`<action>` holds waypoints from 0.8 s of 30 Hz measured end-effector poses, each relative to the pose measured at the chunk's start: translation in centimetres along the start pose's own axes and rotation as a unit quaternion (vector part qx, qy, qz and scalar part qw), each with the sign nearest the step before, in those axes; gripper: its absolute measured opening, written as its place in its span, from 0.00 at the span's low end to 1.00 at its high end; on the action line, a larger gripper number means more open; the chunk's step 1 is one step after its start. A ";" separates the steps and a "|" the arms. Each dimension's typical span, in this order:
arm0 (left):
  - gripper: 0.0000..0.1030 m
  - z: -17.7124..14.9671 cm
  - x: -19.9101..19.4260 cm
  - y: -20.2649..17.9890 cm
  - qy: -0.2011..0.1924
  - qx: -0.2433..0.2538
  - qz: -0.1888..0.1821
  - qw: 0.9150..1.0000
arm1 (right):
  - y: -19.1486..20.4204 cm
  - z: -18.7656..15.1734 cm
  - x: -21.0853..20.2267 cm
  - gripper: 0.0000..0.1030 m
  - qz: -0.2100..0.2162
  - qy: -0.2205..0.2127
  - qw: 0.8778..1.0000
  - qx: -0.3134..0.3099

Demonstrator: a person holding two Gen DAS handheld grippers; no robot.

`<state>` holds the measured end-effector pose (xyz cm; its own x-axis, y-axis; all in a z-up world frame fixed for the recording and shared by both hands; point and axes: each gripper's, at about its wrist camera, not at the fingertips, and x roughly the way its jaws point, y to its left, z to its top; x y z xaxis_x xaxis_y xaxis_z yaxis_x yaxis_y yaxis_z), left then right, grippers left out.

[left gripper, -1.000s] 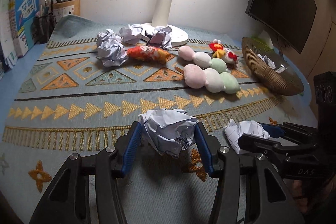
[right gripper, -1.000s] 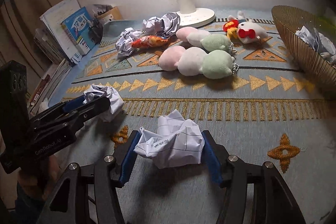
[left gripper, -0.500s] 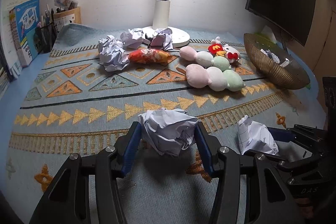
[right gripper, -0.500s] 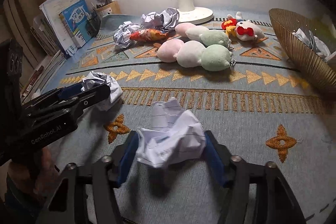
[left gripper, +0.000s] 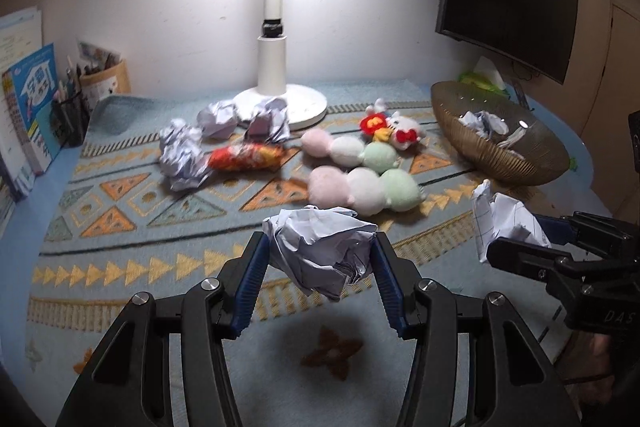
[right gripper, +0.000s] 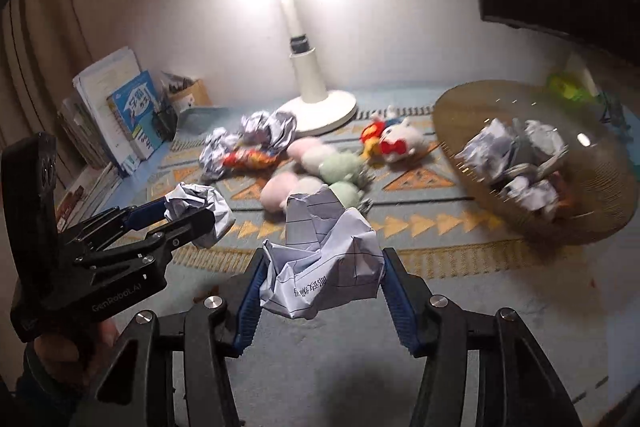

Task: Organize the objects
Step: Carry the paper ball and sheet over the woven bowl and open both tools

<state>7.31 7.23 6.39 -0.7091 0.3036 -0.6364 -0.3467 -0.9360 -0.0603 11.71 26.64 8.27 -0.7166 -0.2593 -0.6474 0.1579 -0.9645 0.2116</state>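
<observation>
Both paper balls have risen off the rug since a second ago. The left hand-held gripper (left gripper: 320, 259) clamps a crumpled paper ball (left gripper: 320, 251) between its blue pads, clear of the rug (left gripper: 120, 227). The right hand-held gripper (right gripper: 320, 279) grips a lined paper wad (right gripper: 324, 267); the wicker basket (right gripper: 568, 227) sits ahead to its right.

"GenRobot.AI" printed on left gripper (right gripper: 188, 215) body; "DAS" on right gripper (left gripper: 516, 239) body. Blue book (left gripper: 30, 99) cover and lined paper ball (right gripper: 324, 267) carry print, unreadable.
</observation>
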 end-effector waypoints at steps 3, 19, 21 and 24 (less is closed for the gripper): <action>0.48 3.2 0.1 -2.6 -0.019 0.020 -0.019 0.999 | -3.2 2.5 -2.5 0.52 -0.029 -0.031 0.999 0.012; 0.48 11.7 7.6 -16.3 -0.039 0.031 -0.152 0.987 | -19.2 10.1 -5.0 0.53 -0.142 -0.061 0.980 0.127; 0.48 11.8 8.6 -17.4 -0.035 0.037 -0.158 0.986 | -20.0 9.9 -4.5 0.54 -0.148 -0.056 0.978 0.135; 0.56 11.9 9.6 -18.5 -0.037 0.047 -0.146 0.988 | -21.0 9.6 -3.3 0.69 -0.162 -0.041 0.975 0.144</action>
<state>-0.44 29.57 10.57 -0.6119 0.5734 -0.5448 -0.5957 -0.7872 -0.1594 4.19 48.24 13.01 -0.7511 0.0729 -0.6562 -0.2749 -0.9382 0.2104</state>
